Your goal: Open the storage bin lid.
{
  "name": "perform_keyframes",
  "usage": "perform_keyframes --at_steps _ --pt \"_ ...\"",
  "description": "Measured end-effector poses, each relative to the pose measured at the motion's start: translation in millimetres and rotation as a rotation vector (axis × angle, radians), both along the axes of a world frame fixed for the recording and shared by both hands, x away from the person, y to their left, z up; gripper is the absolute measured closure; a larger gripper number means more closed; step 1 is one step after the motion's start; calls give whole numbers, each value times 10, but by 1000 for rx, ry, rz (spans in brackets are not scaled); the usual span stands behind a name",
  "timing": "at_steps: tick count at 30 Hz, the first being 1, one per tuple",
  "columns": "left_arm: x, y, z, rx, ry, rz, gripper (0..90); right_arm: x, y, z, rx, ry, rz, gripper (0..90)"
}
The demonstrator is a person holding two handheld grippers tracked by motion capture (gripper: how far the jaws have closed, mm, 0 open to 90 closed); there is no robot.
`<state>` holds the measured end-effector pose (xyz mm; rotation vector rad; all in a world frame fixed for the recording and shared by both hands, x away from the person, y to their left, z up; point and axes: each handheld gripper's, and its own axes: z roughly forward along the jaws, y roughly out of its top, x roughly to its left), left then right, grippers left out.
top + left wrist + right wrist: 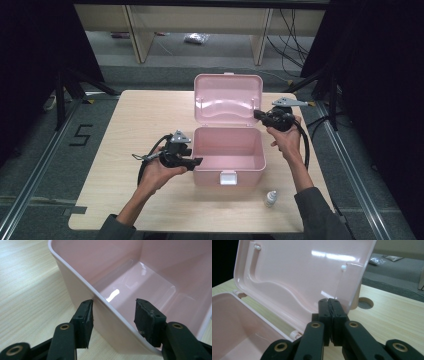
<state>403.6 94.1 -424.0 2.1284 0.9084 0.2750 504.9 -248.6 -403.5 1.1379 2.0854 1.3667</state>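
Tabletop box (228, 155), lid (227, 98) upright rearward

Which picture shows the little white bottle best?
The high view: the little white bottle stands upright on the table, just right of the pink box and near its front. The left gripper view looks into the box, and the right gripper view faces its raised lid.

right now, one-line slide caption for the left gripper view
Open left gripper straddling the side wall of the empty glossy pink plastic box on the light wooden table.
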Motion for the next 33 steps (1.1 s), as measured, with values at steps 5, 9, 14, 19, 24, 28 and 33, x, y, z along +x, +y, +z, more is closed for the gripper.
perform_keyframes --at_steps 5,9,14,19,24,28,33 --pt "9 12 -5 -5 -3 -11 485 41 29 -49 -17 -6 -5 880" --pt "9 13 -4 -7 -2 -8 485 57 54 -81 -37 12 -13 848" --pt "7 14 -1 -8 -5 -5 483 2 26 -10 -63 5 -8 805" --pt "-2 4 -5 -9 -4 -2 481 -170 -26 121 -113 29 -12 742" --pt "-2 9 -3 -9 -6 -6 483 -335 -90 180 -124 21 -6 691" --pt "-1 10 -4 -11 -5 -6 480 -488 -127 207 -160 32 -2 639" --pt "-10 5 -4 -13 0 0 479 -686 -189 222 -152 56 -3 579"
